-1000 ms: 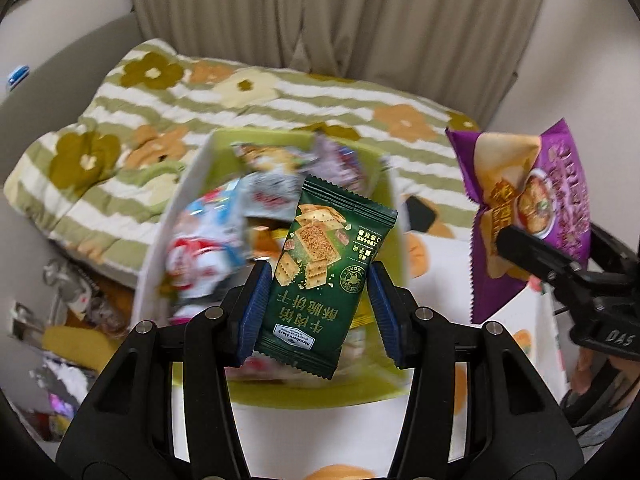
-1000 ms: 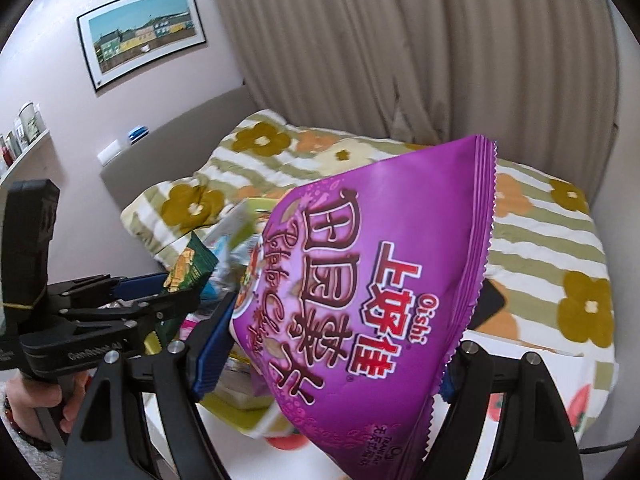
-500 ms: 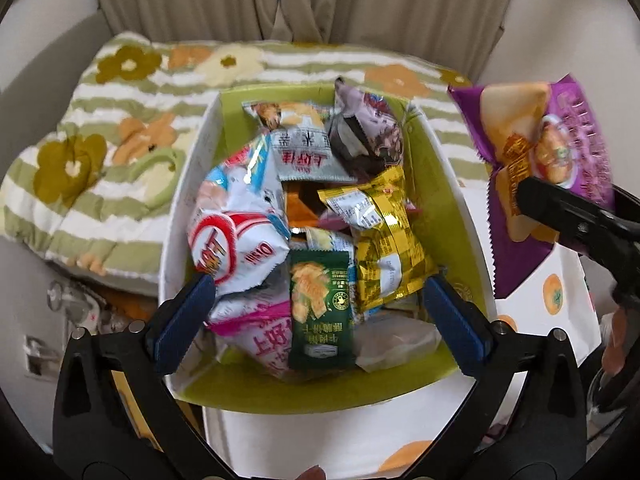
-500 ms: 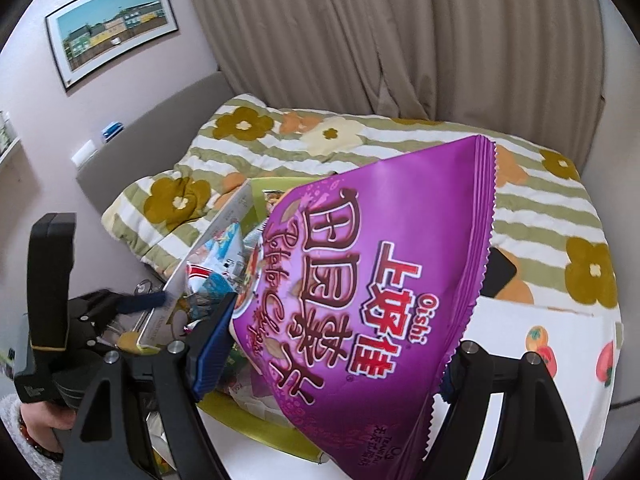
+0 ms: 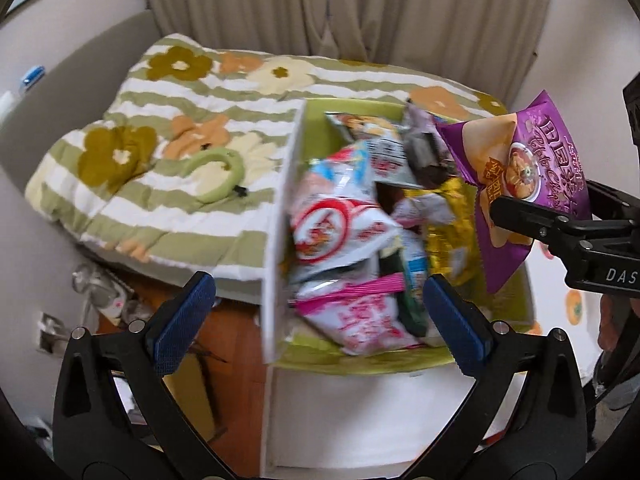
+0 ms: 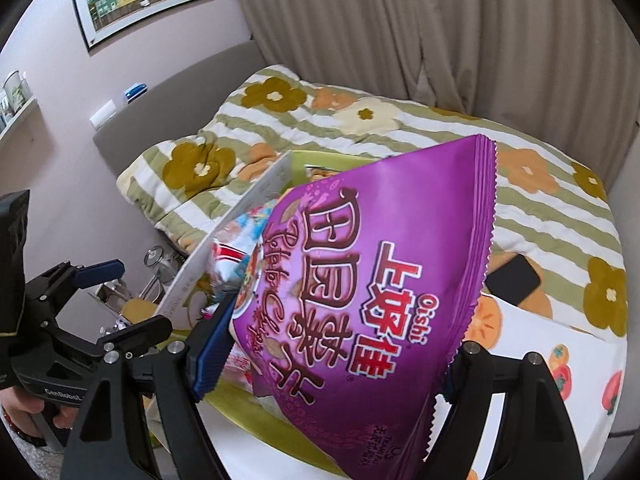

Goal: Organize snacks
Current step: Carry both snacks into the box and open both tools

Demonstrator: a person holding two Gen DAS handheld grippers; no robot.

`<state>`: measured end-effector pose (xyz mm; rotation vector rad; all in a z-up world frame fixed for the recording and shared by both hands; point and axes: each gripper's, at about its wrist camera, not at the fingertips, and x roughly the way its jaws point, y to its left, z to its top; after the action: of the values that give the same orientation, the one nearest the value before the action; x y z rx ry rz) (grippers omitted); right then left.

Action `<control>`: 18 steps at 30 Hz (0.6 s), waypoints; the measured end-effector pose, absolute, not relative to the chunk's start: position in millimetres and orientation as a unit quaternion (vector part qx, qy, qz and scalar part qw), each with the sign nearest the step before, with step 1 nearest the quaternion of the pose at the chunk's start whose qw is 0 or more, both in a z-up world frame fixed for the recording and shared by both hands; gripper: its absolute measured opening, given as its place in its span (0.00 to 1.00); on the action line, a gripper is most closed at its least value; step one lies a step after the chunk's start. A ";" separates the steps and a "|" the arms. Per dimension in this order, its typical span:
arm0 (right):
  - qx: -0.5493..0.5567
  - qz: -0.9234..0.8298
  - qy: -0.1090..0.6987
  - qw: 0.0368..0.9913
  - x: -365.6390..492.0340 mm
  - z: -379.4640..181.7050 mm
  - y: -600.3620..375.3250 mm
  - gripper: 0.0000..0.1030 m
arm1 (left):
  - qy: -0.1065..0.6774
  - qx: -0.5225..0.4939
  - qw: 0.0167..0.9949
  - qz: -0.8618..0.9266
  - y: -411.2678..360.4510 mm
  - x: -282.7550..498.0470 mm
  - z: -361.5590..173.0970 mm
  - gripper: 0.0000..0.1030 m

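A box (image 5: 280, 240), white outside and green inside, holds several snack packets, among them a red-and-white bag (image 5: 336, 228), a gold packet (image 5: 444, 236) and the dark green cracker packet (image 5: 408, 308). My left gripper (image 5: 320, 284) stands wide open above the box's left wall with nothing between its pads. My right gripper (image 6: 344, 332) holds a purple chip bag (image 6: 380, 272) over the box's right side; its jaws are opening, and the bag is still between the pads. The left wrist view shows that bag (image 5: 532, 168) hanging from the right gripper (image 5: 520, 216).
The box sits on a white surface with fruit prints (image 6: 560, 360). Behind it lies a bed with a striped floral quilt (image 5: 180, 152) and a green ring (image 5: 224, 172). A black phone (image 6: 514, 280) lies right of the box. Floor clutter (image 5: 100, 292) is at the left.
My left gripper opened and the green cracker packet dropped into the box; the gripper then shifted left. My right gripper brought the purple bag lower and closer over the box.
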<state>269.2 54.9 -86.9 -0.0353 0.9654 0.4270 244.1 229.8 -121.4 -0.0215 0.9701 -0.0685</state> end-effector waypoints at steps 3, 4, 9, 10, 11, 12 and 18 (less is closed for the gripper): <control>-0.027 0.207 0.465 0.860 273.8 -93.8 68.7 0.89 | 0.465 -0.013 0.885 -0.025 238.9 240.7 -121.0 1.00; -0.028 0.205 0.462 0.862 273.3 -94.2 69.7 0.96 | 0.467 -0.012 0.884 -0.023 243.0 239.8 -123.0 1.00; -0.014 0.180 0.451 0.874 261.5 -97.2 65.1 1.00 | 0.474 -0.004 0.880 -0.022 253.1 235.1 -135.1 1.00; -0.012 0.176 0.453 0.874 260.3 -98.3 64.5 1.00 | 0.474 -0.003 0.880 -0.022 253.3 234.8 -136.4 1.00; -0.012 0.170 0.454 0.874 257.3 -100.3 63.0 1.00 | 0.476 -0.001 0.879 -0.023 253.4 234.6 -137.5 1.00; -0.012 0.168 0.455 0.875 256.1 -100.1 62.6 1.00 | 0.476 0.000 0.879 -0.023 252.9 234.2 -137.9 1.00; -0.007 0.166 0.443 0.881 243.8 -88.4 58.9 1.00 | 0.461 0.002 0.887 -0.025 247.3 226.5 -123.4 1.00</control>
<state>243.8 58.9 -88.4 -0.0149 0.9231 0.3465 226.5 247.3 -123.4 0.0041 0.9577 -0.0518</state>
